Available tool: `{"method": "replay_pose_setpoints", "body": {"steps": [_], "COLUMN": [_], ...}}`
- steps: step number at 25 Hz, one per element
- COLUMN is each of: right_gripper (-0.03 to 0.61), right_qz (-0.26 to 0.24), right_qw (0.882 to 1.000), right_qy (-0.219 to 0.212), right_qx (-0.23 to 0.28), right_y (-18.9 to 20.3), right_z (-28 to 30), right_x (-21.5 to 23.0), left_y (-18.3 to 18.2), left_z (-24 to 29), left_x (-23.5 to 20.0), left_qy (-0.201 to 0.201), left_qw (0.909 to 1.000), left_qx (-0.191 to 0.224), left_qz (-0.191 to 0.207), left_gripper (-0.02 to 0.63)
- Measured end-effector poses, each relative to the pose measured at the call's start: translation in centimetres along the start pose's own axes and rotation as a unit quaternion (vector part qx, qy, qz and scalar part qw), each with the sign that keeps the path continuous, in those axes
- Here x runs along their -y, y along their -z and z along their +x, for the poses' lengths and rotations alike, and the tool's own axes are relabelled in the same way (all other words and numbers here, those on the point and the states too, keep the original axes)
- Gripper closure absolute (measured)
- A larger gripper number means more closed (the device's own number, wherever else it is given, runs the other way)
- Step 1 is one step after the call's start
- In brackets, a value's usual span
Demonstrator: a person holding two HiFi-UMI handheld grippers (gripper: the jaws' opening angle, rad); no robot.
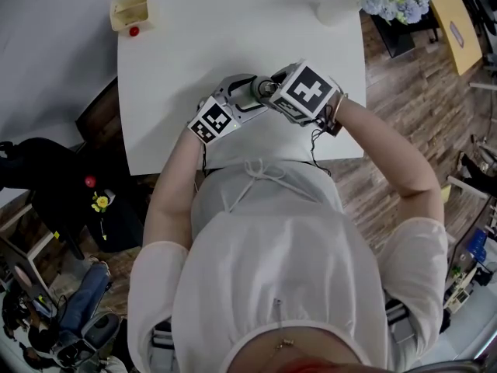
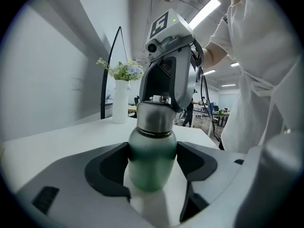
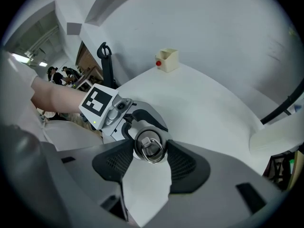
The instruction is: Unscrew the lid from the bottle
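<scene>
**Lid gripped, twisting step in hand**

I have the bottle (image 2: 152, 153) standing on the table (image 1: 233, 29), near its front edge, just in front of the person. My left gripper (image 2: 152, 163) is closed round its green body, with the dark fingers (image 2: 107, 167) pressed to either side. My right gripper (image 3: 151, 152) comes in from above. Its fingers (image 3: 183, 163) are partly closed and pinch the steel lid (image 3: 150, 145) on both flanks, with the ring on top showing between them.

The lid looks seated on the neck, so I judge the unscrewing is under way, not done. Next I need to turn the right gripper about the bottle's axis. The left must hold firm enough that the body does not spin along.

I cannot see what the bottle holds. A white vase (image 2: 119, 101) with flowers (image 2: 124, 70) stands at a far corner. A small box (image 3: 168, 59) sits at the other, with a red bit (image 3: 158, 63) just beside it. I cannot tell what is in the box.
</scene>
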State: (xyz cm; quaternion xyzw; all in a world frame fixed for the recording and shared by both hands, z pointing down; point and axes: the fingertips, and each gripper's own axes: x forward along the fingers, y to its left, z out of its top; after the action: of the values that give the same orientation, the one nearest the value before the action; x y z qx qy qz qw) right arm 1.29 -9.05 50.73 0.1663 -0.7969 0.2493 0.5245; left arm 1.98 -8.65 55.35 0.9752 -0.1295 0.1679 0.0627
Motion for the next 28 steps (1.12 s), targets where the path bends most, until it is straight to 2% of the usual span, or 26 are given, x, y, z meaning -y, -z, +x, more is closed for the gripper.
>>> {"method": "replay_pose_setpoints", "body": {"steps": [5, 8, 10, 13, 17, 21, 23, 26, 28], "right_gripper": [0.344, 0.344, 0.345, 0.345, 0.345, 0.345, 0.345, 0.345, 0.344], "right_qz": [-0.026, -0.067, -0.114, -0.187, -0.247, -0.337, -0.365, -0.383, -0.379], "right_qw": [1.0, 0.997, 0.992, 0.979, 0.962, 0.93, 0.918, 0.91, 0.912], "right_qy": [-0.003, -0.013, -0.031, -0.064, -0.082, -0.121, -0.131, -0.131, -0.126], "right_qx": [0.002, -0.026, -0.036, -0.042, -0.084, -0.085, -0.084, -0.089, -0.095], "right_y": [-0.1, 0.4, 0.4, 0.2, 0.7, 0.4, 0.2, 0.1, 0.2], "right_z": [0.0, -0.1, 0.1, 0.4, 0.1, 0.1, 0.1, 0.0, 0.0], "right_x": [0.0, -0.1, -0.4, -0.7, -0.5, -1.5, -1.6, -1.7, -1.7], "left_y": [0.0, 0.1, 0.1, 0.2, 0.2, 0.3, 0.3, 0.3, 0.3], "left_z": [0.0, 0.0, 0.1, 0.1, 0.0, 0.0, 0.0, -0.1, -0.1], "left_x": [-0.1, 0.0, 0.0, -0.1, -0.1, -0.1, -0.1, -0.1, -0.1], "left_qy": [0.002, 0.005, 0.005, 0.006, 0.006, 0.008, 0.009, 0.009, 0.008], "left_qw": [1.0, 1.0, 0.9999, 0.9999, 0.9997, 0.9997, 0.9996, 0.9997, 0.9997], "left_qx": [0.001, 0.004, 0.007, 0.01, 0.016, 0.017, 0.016, 0.014, 0.012], "left_qz": [-0.003, -0.004, -0.006, -0.011, -0.016, -0.018, -0.019, -0.019, -0.019], "left_gripper": [0.276, 0.276, 0.276, 0.276, 0.276, 0.276, 0.276, 0.276, 0.276]}}
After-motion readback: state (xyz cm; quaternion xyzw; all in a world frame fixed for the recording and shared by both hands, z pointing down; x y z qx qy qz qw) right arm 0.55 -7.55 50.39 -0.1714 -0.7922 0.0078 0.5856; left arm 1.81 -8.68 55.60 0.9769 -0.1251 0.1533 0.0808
